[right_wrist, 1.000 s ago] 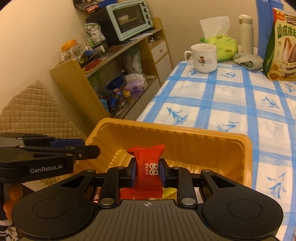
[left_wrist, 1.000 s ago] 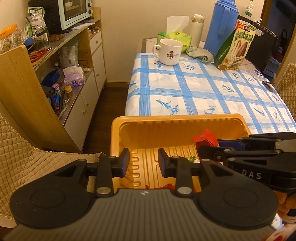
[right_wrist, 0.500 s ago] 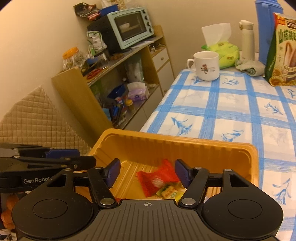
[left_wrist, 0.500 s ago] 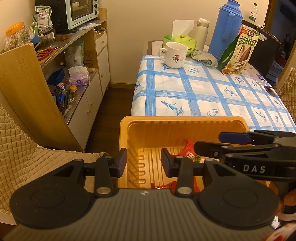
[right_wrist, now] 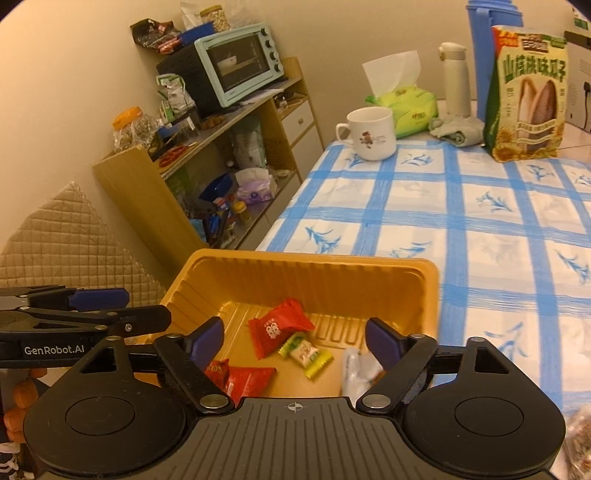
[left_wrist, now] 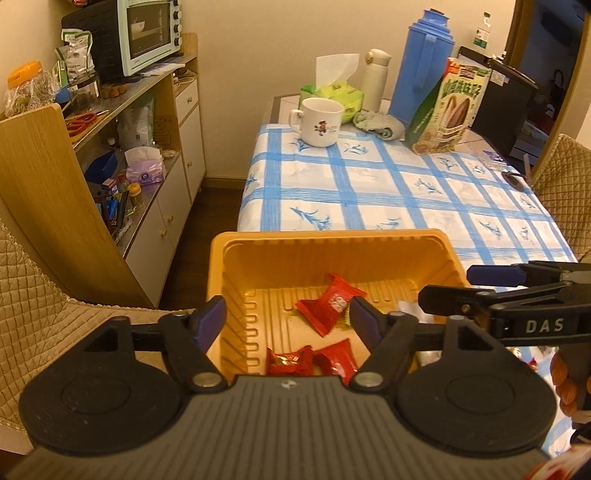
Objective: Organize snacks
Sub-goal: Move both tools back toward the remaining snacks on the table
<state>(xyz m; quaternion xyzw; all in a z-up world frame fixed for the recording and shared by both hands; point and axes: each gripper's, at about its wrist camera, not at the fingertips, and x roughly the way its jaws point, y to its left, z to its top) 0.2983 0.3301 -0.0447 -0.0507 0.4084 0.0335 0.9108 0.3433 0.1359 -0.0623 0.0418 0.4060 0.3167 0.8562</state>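
Observation:
An orange plastic tray sits at the near corner of the blue-checked table. Inside lie red candy packets, a yellow-green candy and a clear wrapper. My left gripper hovers over the tray's near end, its jaws opening, nothing between them. My right gripper hangs above the tray, jaws opening wide, with the candies lying loose below. Each gripper shows from the side in the other's view, the right gripper and the left gripper.
On the far table stand a white mug, a tissue pack, a white flask, a blue thermos and a sunflower seed bag. A wooden shelf unit with a toaster oven lines the left wall. Quilted chair cushions flank the tray.
The right gripper opened and let the red candy fall into the tray. The left gripper's jaws spread apart. Both grippers drew back and rose a little.

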